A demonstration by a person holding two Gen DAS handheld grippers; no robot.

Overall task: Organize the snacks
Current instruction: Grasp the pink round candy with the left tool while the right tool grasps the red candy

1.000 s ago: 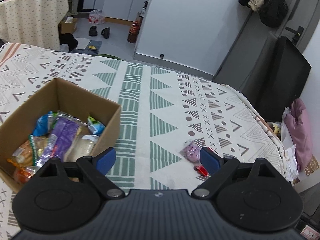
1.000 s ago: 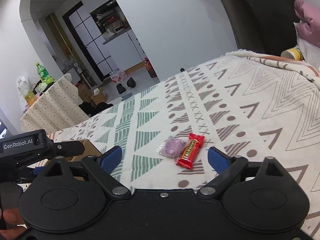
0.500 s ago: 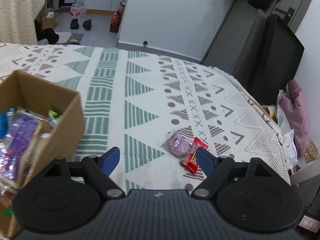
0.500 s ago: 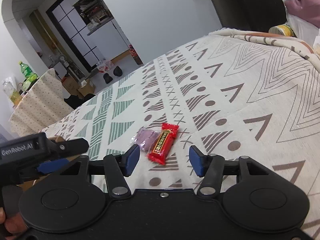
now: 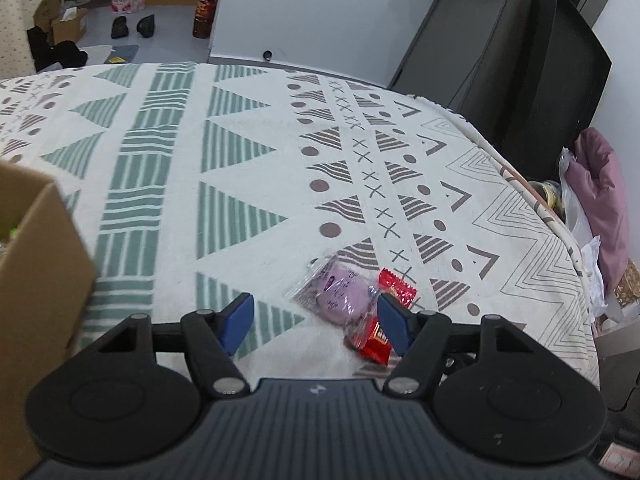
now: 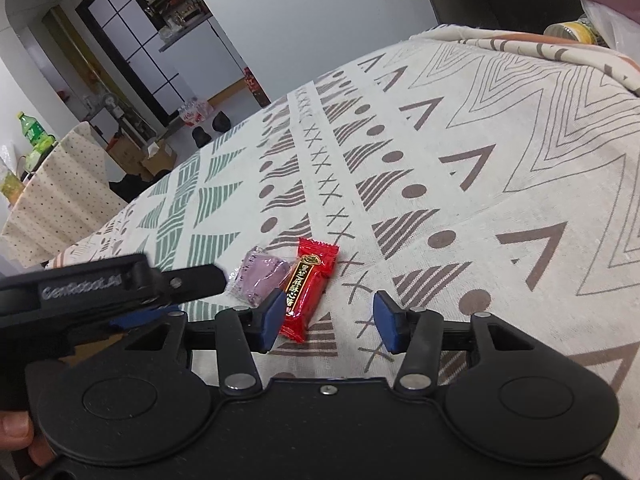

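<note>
Right wrist view: my right gripper (image 6: 326,318) is spread around the red bar (image 6: 308,288), ready to pinch. My left gripper (image 5: 314,322) gapes empty near the purple packet (image 5: 338,294), the cardboard box (image 5: 38,264) alongside.

red bar (image 6: 307,290), lilac packet (image 5: 340,294), brown box (image 5: 38,264)

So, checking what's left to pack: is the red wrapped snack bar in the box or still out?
Out. The red wrapped snack bar lies on the patterned cloth.
</note>
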